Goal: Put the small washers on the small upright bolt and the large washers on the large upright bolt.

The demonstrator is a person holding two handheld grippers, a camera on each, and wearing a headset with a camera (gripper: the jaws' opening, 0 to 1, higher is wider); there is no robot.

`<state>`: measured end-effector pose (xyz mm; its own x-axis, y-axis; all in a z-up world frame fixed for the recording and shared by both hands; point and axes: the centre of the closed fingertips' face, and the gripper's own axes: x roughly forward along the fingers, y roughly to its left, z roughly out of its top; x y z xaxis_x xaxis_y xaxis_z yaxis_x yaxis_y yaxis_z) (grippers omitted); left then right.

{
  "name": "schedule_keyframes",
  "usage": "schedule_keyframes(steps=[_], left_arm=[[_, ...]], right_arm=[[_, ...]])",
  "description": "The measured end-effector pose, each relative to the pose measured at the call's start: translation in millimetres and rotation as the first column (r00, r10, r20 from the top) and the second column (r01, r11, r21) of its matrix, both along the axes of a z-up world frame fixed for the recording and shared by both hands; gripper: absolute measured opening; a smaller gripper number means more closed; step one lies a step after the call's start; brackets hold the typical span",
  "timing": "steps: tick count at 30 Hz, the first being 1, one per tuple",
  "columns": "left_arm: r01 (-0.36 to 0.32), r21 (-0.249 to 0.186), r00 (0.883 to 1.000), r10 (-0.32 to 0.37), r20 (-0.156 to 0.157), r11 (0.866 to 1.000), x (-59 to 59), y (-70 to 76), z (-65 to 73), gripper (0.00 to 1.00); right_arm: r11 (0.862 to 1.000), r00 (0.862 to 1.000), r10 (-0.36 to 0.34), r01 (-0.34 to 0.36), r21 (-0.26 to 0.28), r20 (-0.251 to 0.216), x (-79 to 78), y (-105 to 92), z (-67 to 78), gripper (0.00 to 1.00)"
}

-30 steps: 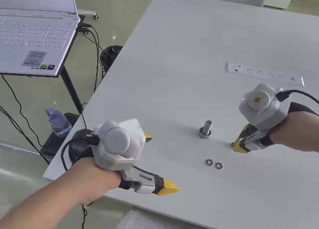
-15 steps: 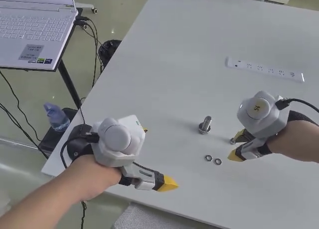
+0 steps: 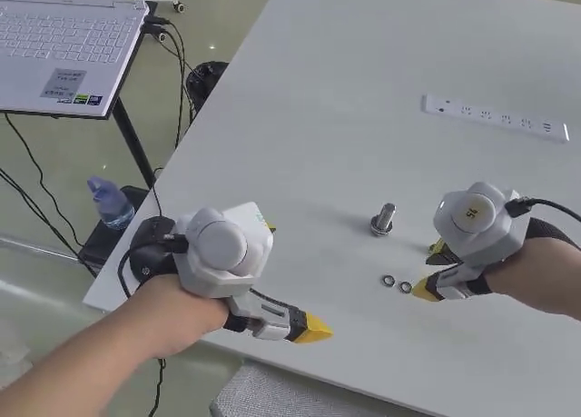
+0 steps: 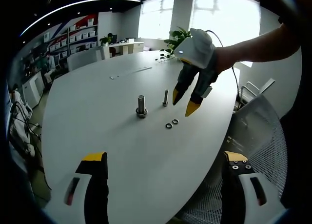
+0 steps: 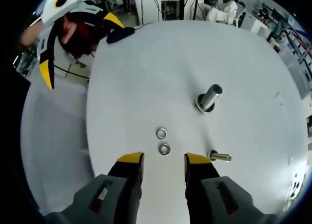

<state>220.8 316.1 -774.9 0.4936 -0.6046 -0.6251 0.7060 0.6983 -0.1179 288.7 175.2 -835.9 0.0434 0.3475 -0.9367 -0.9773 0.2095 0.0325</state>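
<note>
Washers (image 3: 388, 280), two of them, lie flat on the table (image 3: 318, 117), side by side and nearly touching. Both look alike in size, and I cannot tell whether they are the small or the large kind. Neither is on a bolt yet.

They look like thin bare metal rings, so they are probably light, stiff and slick, with no height for a jaw to catch. A pinch from straight above would likely skate off. The better hold is probably across the outer rim with the tips low against the table, or one edge tipped up first and the ring pinched through its thickness. Only one should be taken at a time, since they sit close enough for a jaw to nudge the other. Once a ring is lifted, a light squeeze should hold it, and it needs to stay level to drop over a thread.

Beyond them the big bolt (image 3: 384, 220) stands upright on its wide foot. The small bolt (image 4: 165, 97) stands off to its side, close to the right gripper.

The right gripper (image 5: 164, 161) hangs just above the table with its jaws parted and nothing between them, and the nearer washer sits right ahead of the gap. The left gripper (image 4: 164, 158) waits well back near the table edge, jaws spread wide and empty.
</note>
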Motion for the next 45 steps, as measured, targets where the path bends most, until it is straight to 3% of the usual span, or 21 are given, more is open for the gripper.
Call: schedule_keyframes(steps=[20, 23, 45], left_arm=[[0.02, -0.005, 1.0, -0.02, -0.016, 1.0, -8.2, -5.8, -0.9, 0.95], [0.017, -0.025, 1.0, -0.017, -0.013, 1.0, -8.4, -8.1, 1.8, 0.95], [0.016, -0.027, 1.0, -0.017, -0.025, 0.999, -11.6, -6.5, -1.1, 0.9]], right_arm=[[0.998, 1.0, 0.004, -0.004, -0.059, 0.002, 4.4, 3.4, -34.2, 0.31], [0.997, 1.0, 0.01, -0.009, -0.073, 0.007, 5.2, 3.8, -38.7, 0.31], [0.994, 1.0, 0.02, -0.018, -0.109, 0.019, 8.7, 1.5, -43.8, 0.27]])
